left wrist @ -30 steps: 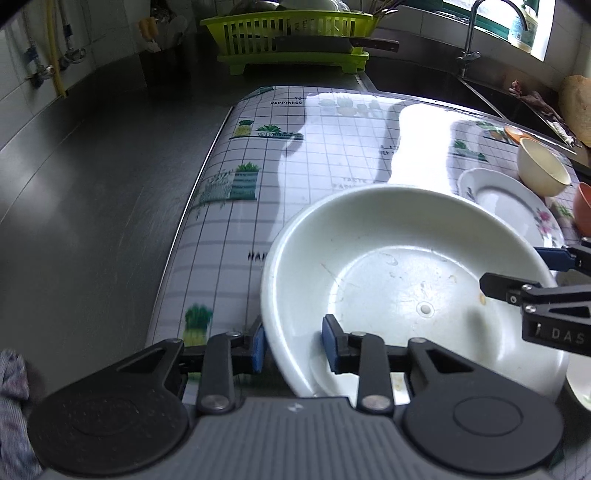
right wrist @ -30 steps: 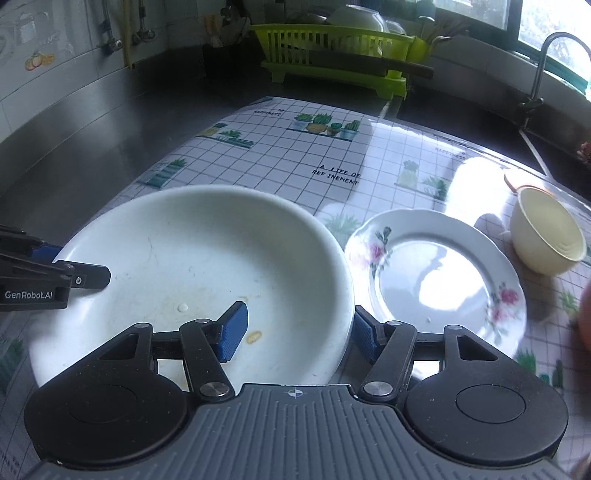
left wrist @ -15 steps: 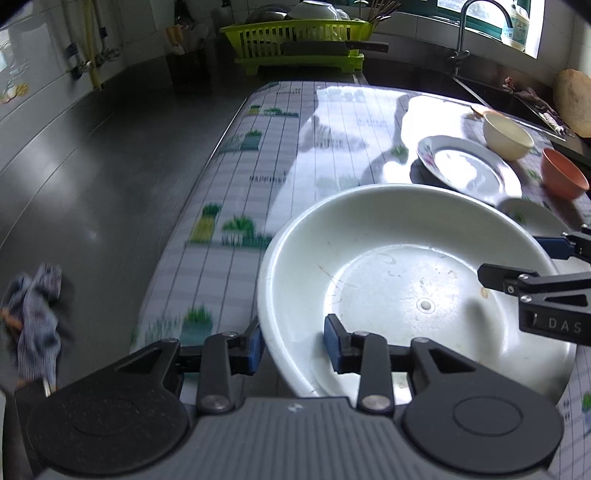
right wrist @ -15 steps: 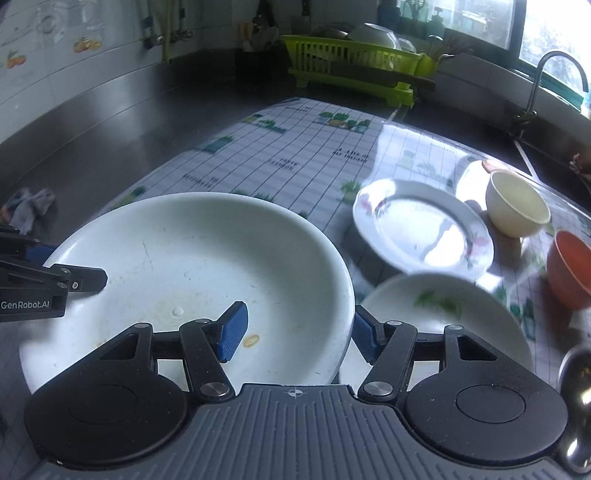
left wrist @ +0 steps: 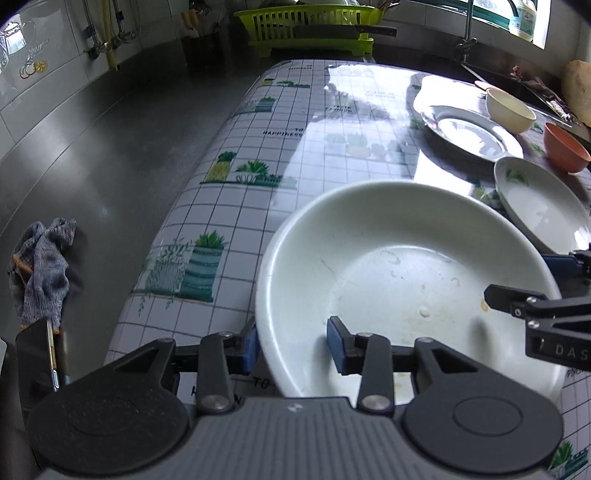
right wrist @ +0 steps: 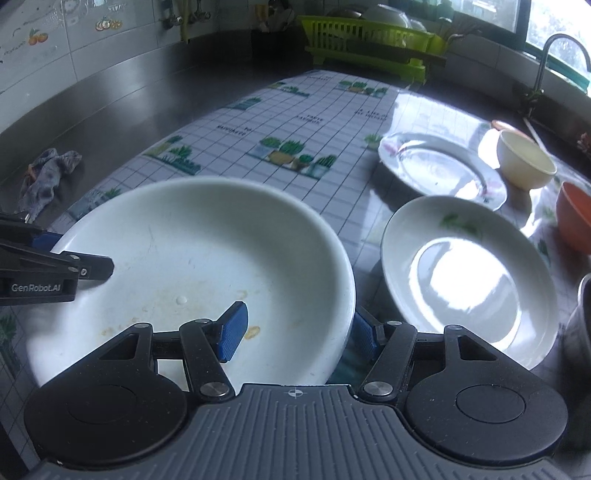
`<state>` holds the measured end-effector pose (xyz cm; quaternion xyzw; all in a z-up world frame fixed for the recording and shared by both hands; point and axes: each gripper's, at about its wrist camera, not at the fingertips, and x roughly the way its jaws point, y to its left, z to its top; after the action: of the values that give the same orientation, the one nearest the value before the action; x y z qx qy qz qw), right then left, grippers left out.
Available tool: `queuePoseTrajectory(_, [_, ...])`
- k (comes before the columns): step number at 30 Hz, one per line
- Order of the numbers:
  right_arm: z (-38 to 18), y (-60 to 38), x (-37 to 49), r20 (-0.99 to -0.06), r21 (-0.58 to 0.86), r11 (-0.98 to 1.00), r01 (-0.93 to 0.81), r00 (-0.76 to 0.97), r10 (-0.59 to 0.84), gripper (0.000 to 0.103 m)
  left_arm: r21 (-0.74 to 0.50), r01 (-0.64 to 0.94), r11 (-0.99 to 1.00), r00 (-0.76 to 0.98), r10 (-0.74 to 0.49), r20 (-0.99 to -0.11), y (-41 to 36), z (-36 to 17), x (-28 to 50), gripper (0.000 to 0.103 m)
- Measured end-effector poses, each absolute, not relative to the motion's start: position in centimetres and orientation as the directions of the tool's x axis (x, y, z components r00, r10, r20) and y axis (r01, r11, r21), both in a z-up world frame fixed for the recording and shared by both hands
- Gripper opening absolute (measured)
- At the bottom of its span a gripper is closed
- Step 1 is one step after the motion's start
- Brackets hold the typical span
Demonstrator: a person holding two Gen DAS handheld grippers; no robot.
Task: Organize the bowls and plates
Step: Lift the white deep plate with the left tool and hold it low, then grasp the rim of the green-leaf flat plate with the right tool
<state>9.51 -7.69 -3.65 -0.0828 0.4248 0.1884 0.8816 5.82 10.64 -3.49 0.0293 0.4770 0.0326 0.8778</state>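
The left gripper (left wrist: 291, 345) straddles the near-left rim of the large white bowl (left wrist: 406, 280), one blue pad outside the wall, one inside, clamped on it. The right gripper (right wrist: 299, 328) grips the opposite rim of the same bowl (right wrist: 192, 266) likewise, its fingers set fairly wide with the rim between them. The bowl fills the lower centre of both views, over the checked tablecloth (left wrist: 295, 155). Right of centre lies a plain white plate (right wrist: 465, 273), beyond it a flowered plate (right wrist: 439, 170). A cream bowl (right wrist: 524, 160) and an orange bowl (right wrist: 574, 221) sit at the right edge. A green dish rack (left wrist: 306, 26) stands at upper centre; a grey rag (left wrist: 42, 266) lies at left.
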Motion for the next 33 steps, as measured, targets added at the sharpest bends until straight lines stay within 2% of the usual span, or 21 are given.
queuePoseTrajectory(5, [-4.1,-7.4,8.9,-0.785,0.004,0.914,-0.405,0.566,0.254,0.062,0.072,-0.025,0.997,0.531,0.074,-0.844,10.9,-4.3,5.9,0.041])
queuePoseTrajectory(7, [-4.1,-7.5,8.9,-0.784,0.01,0.917,-0.4,0.566,0.255,0.062,0.07,-0.021,0.997,0.533,0.07,-0.843,10.8,-4.3,5.8,0.046])
queuePoseTrajectory(9, [-3.9,-7.9,8.8,-0.784,0.024,0.919,-0.393,0.564,0.261,0.062,0.069,-0.023,0.997,0.541,0.071,-0.838,10.8,-4.0,5.6,0.06])
queuePoseTrajectory(11, [-3.7,-8.6,8.7,-0.781,0.042,0.924,-0.38,0.564,0.268,0.064,0.078,-0.03,0.997,0.556,0.081,-0.827,10.8,-3.4,5.3,0.07])
queuePoseTrajectory(12, [-3.5,-9.0,8.6,-0.78,0.054,0.927,-0.37,0.565,0.271,0.065,0.08,-0.031,0.996,0.563,0.084,-0.822,10.8,-3.0,5.2,0.072])
queuePoseTrajectory(18, [-1.8,-12.9,8.1,-0.758,0.113,0.948,-0.299,0.59,0.277,0.067,0.079,-0.011,0.997,0.613,0.069,-0.787,9.8,0.1,5.0,0.076])
queuePoseTrajectory(24, [-0.7,-17.6,8.6,-0.739,0.091,0.983,-0.157,0.652,0.173,0.067,0.02,0.091,0.996,0.653,-0.045,-0.756,6.7,2.6,7.0,0.079])
queuePoseTrajectory(29, [-1.6,-20.8,9.6,-0.746,0.091,0.995,-0.03,0.66,0.088,0.067,-0.022,0.206,0.978,0.638,-0.151,-0.755,3.1,2.8,10.2,0.079])
queuePoseTrajectory(33, [-2.6,-22.5,10.2,-0.76,0.1,0.994,0.042,0.648,0.049,0.067,-0.008,0.278,0.96,0.614,-0.185,-0.767,0.0,2.0,12.7,0.083])
